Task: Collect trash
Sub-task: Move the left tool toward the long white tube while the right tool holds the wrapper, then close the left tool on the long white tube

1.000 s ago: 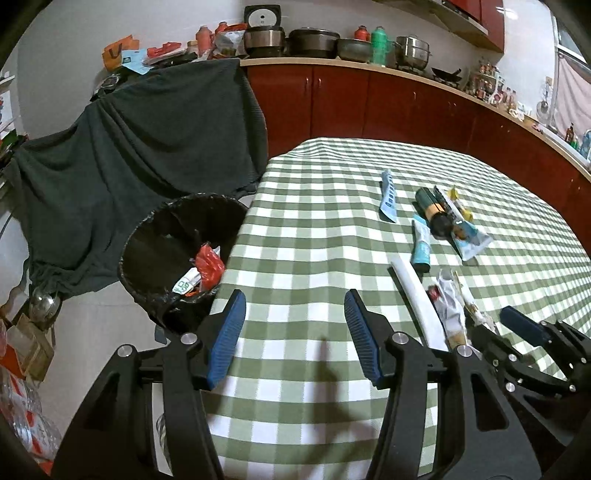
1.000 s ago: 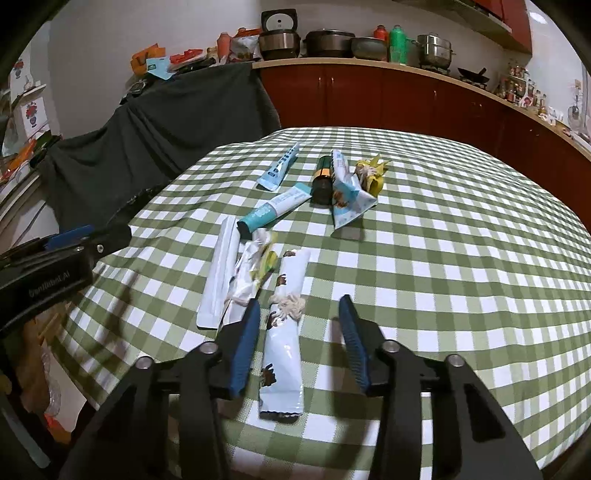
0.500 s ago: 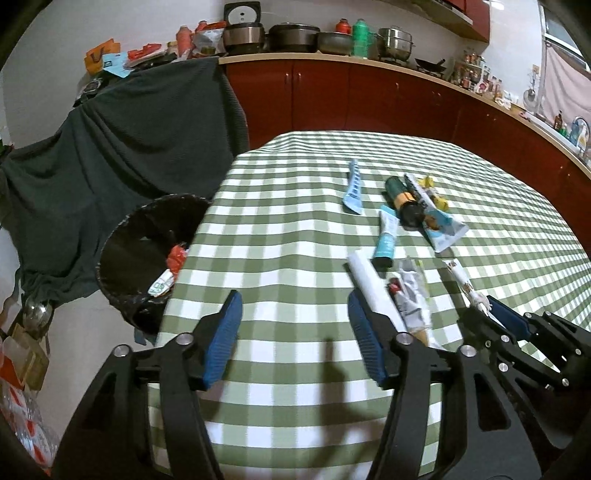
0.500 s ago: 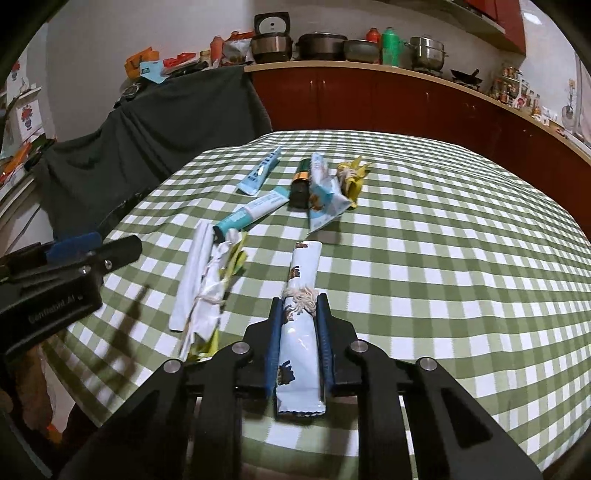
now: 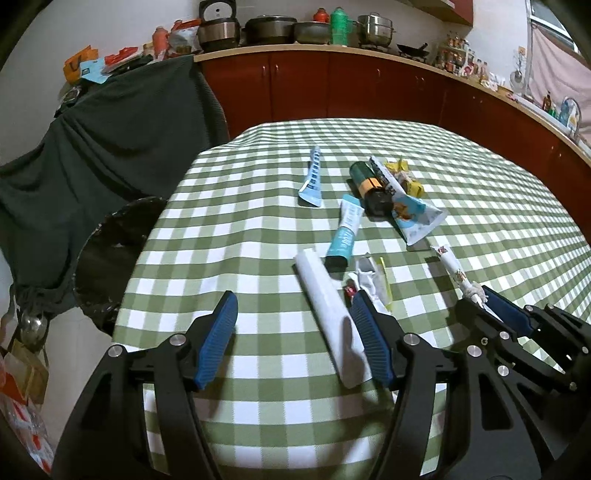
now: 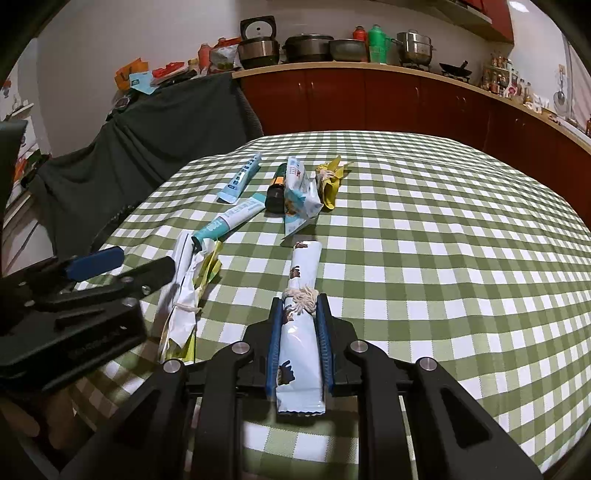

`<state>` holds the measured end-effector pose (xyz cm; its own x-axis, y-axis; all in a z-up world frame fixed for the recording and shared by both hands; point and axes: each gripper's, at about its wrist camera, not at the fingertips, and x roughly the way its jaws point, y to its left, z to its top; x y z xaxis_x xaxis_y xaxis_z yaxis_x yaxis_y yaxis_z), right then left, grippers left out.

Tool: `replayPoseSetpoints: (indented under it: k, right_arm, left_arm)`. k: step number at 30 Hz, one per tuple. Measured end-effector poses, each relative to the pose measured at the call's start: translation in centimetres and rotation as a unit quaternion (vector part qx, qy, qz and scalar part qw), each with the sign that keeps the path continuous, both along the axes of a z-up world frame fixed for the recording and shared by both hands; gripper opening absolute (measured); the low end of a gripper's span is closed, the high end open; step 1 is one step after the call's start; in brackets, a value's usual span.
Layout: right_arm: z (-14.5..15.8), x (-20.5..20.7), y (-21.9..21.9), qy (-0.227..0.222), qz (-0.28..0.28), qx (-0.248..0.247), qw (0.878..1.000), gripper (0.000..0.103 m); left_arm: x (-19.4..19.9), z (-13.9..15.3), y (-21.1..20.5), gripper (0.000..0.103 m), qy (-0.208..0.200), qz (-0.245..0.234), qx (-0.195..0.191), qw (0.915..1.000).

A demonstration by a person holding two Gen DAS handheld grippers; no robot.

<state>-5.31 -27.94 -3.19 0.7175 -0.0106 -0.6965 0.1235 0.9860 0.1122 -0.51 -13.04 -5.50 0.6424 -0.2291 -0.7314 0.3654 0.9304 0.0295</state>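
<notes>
Your right gripper (image 6: 298, 325) is pinching a pale blue snack wrapper (image 6: 300, 325) tied round with white string, its blue pads (image 6: 272, 347) pressed against the packet's two long sides. The wrapper runs lengthwise between the fingers, its far end pointing up the green-and-white checked tablecloth (image 6: 443, 236).

Your left gripper (image 5: 293, 334) hangs spread wide over the near edge of the table, holding nothing, with a flattened white tube (image 5: 330, 321) lying just inside its right-hand pad (image 5: 369, 343). Beside that tube sits a crumpled white-and-yellow wrapper (image 5: 373, 280) bound with string.

Farther up the cloth lies the rest of the litter: a teal tube (image 5: 344, 232), a small light-blue tube (image 5: 312, 177), a dark green bottle (image 5: 369, 184) with an orange band, a blue-and-white pouch (image 5: 410, 212) touching the bottle, and a crumpled yellow wrapper (image 5: 404, 177) just behind them.

The black bin (image 5: 110, 254) stands on the floor off the table's left edge, next to a chair draped in dark green cloth (image 5: 103, 136). Pots (image 5: 269, 27) line the counter above red cabinets (image 5: 369, 85).
</notes>
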Motion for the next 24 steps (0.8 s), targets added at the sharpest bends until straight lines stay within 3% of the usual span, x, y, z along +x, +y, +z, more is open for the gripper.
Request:
replayPoseSetpoints:
  k: [10,16,21,24]
  right_arm:
    - [0.0,0.1,-0.2,0.001,-0.003,0.003,1.000,0.019]
    - [-0.2,0.2,0.0,0.003,-0.002,0.003,1.000,0.019]
    - [-0.3,0.2,-0.1,0.004,-0.002,0.003,1.000,0.019]
    - [-0.4,0.2,-0.1,0.005,-0.001,0.003,1.000,0.019]
  left_arm:
    - [0.6,-1.0,0.2,0.062,0.012,0.004,0.007,0.9999]
    - [0.5,-1.4,0.0,0.045,0.016,-0.011,0.008,0.9998]
    - [0.4,-1.4,-0.3,0.020,0.012,-0.027,0.006,0.9995]
    - [0.1,-1.4,-0.4,0.018,0.008,-0.034,0.008,0.9994]
